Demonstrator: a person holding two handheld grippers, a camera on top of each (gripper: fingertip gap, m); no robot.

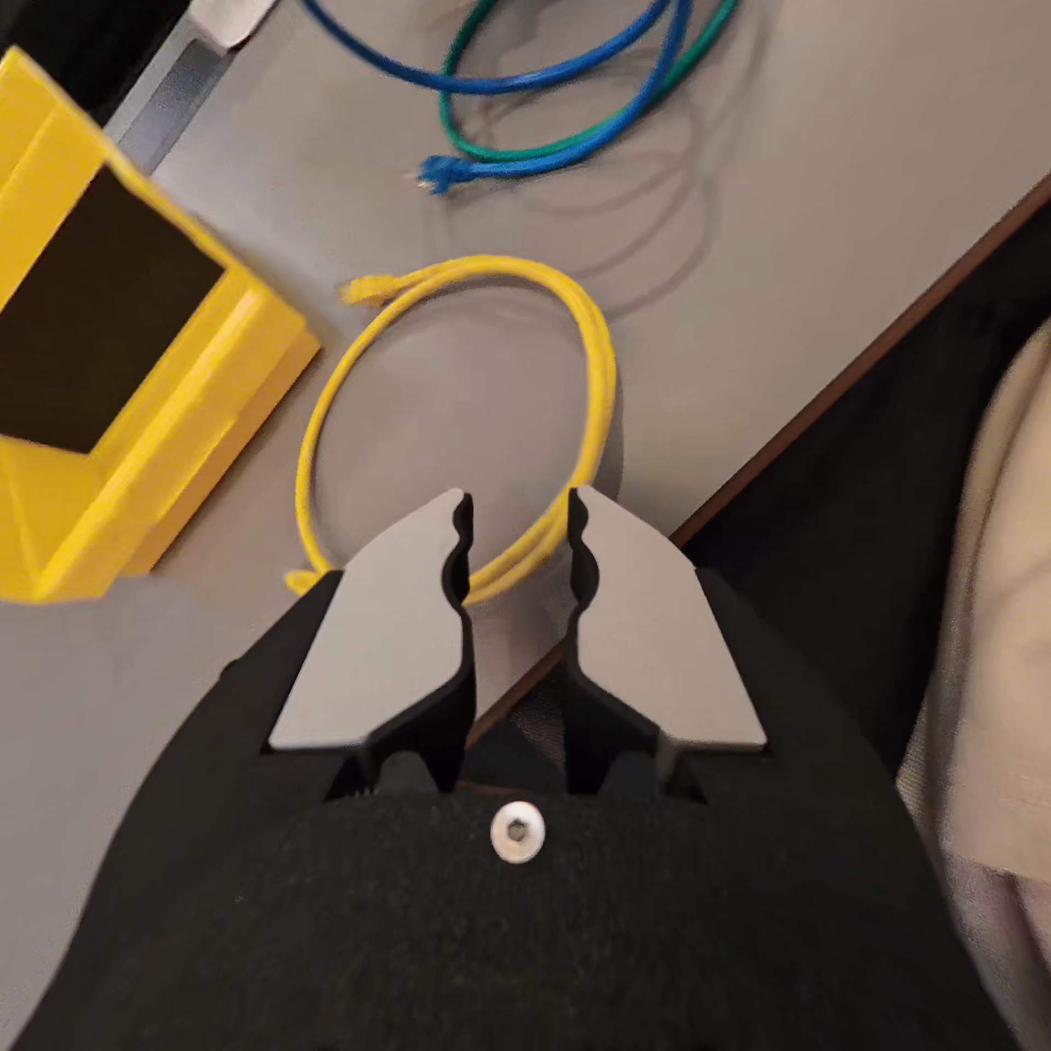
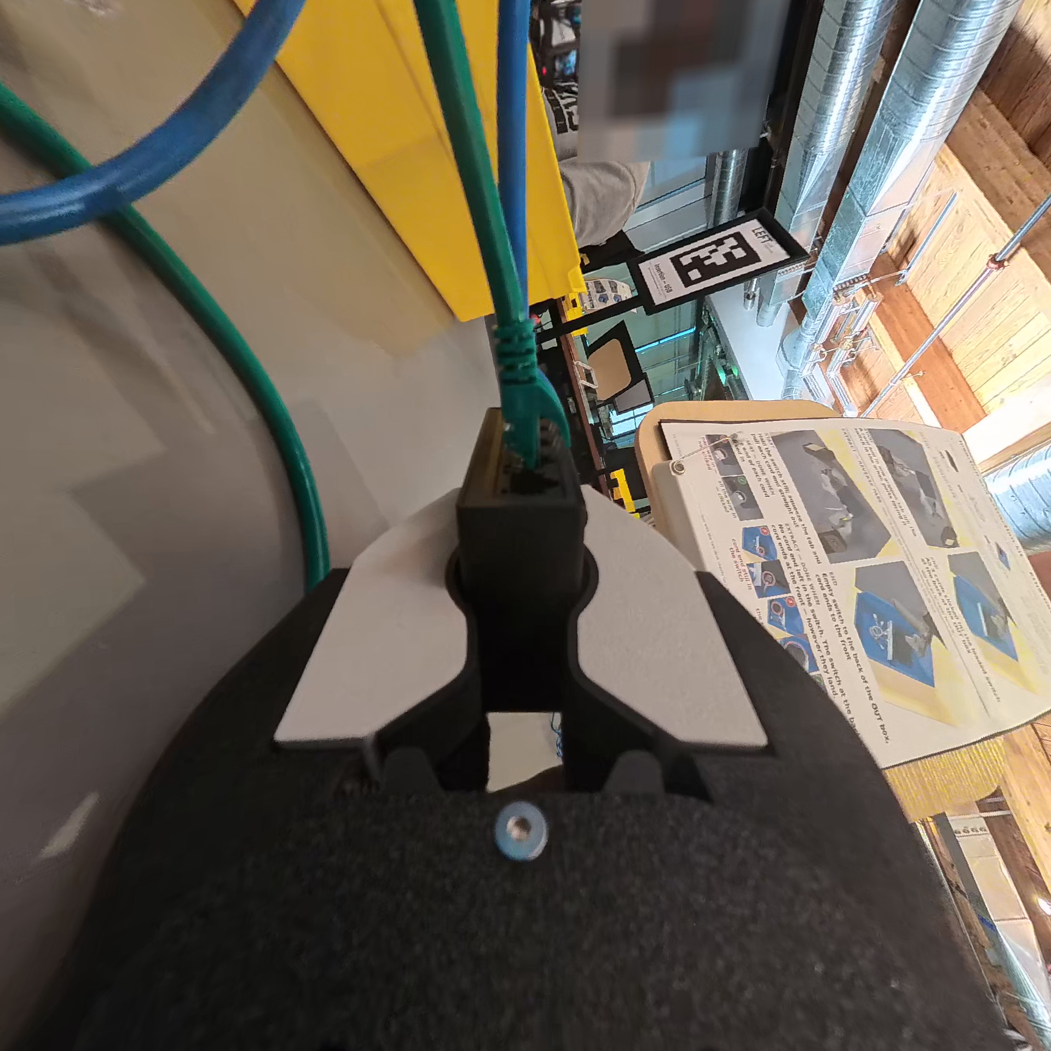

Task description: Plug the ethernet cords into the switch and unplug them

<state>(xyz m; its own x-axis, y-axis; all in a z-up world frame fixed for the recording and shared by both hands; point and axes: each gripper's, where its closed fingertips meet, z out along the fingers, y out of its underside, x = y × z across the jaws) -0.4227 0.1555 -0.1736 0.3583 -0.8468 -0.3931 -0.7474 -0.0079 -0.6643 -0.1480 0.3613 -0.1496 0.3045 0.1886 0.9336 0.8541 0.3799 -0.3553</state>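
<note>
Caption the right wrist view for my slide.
Right gripper clamps black switch; green cord plugged in, blue cord alongside.

A: The left wrist view is smeared by motion. The blue cord's plug at upper centre is too blurred to show its clip, and the green cord runs off the top edge.

B: The yellow bin is cut by the left edge. One end of the yellow cord slips behind the left fingers.

A: In the right wrist view, the switch's ports are too dark to count. Whether the blue cord there is seated, I cannot tell; the green plug hides it.
</note>
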